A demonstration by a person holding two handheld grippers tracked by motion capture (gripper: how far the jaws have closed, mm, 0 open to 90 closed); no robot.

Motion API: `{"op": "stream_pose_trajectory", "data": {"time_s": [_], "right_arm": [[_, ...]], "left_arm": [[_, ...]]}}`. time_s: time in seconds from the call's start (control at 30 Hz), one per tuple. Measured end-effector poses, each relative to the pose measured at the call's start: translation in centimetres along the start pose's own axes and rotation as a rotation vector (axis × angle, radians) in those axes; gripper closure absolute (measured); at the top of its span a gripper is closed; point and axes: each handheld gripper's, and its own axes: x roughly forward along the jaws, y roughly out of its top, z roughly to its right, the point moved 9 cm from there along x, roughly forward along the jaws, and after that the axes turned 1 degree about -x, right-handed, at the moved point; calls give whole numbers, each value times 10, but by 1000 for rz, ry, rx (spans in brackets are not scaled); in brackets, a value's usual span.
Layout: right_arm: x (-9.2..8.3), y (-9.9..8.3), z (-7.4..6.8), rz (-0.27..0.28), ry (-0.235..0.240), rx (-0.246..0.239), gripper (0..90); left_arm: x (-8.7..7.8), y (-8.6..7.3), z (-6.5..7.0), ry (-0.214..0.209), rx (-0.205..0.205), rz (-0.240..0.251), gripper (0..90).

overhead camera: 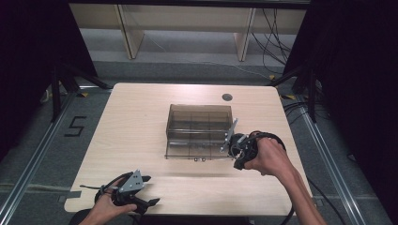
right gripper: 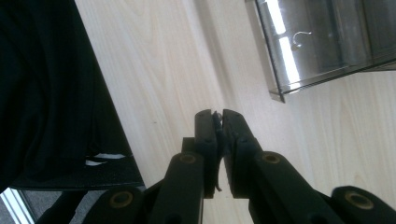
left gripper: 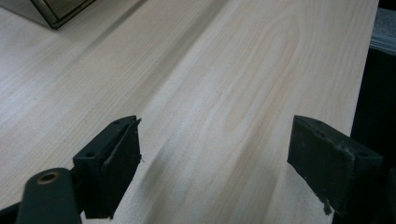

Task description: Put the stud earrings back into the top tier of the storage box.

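**Right Jaws Clenched Beside the Clear Organizer Box**

Here, the right gripper is keeping its jaws clenched with nothing between them, the two black pads pressed nearly flat against each other. In its own view they are pointing across bare wood, with the near corner of the clear organizer box off to one side and apart from the tips. Closed jaws make a narrow, stiff tip, so a fair reading is that the hand is meaning to nudge or lift part of the box rather than pinch it.

From the high view, the right gripper is hovering just beside the box's right front corner, and the box is sitting near the middle of the counter, its smoky lid raised at the back and the divided compartments lying exposed.

The left gripper is holding its jaws released and wide, with only wood grain between them. It is resting low at the counter's front left edge, well apart from the box, seemingly parked out of the way.
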Motion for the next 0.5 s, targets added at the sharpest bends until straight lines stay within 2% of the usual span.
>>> {"op": "stream_pose_trajectory", "data": {"time_s": [0.07, 0.13, 0.17, 0.3, 0.33, 0.47, 0.5], "right_arm": [[-2, 2, 1, -4, -5, 8, 857], [-4, 4, 2, -6, -6, 17, 857], [-5, 6, 3, -9, -7, 16, 857], [-7, 11, 8, 5, -7, -4, 857], [-7, 13, 8, 6, -10, -1, 857], [-8, 17, 12, 10, -11, -2, 856], [-8, 19, 13, 15, -9, 2, 856]], "left_arm": [[-1, -2, -2, -3, 21, -22, 165], [-1, -1, -2, -2, 21, -19, 165], [0, -1, -1, 3, 10, -9, 166], [-1, -2, -2, -4, 21, -21, 165], [0, -1, -1, -4, 8, -8, 165], [0, 0, 1, -7, 1, 0, 165], [-1, -1, -2, -2, 20, -19, 165]]}}
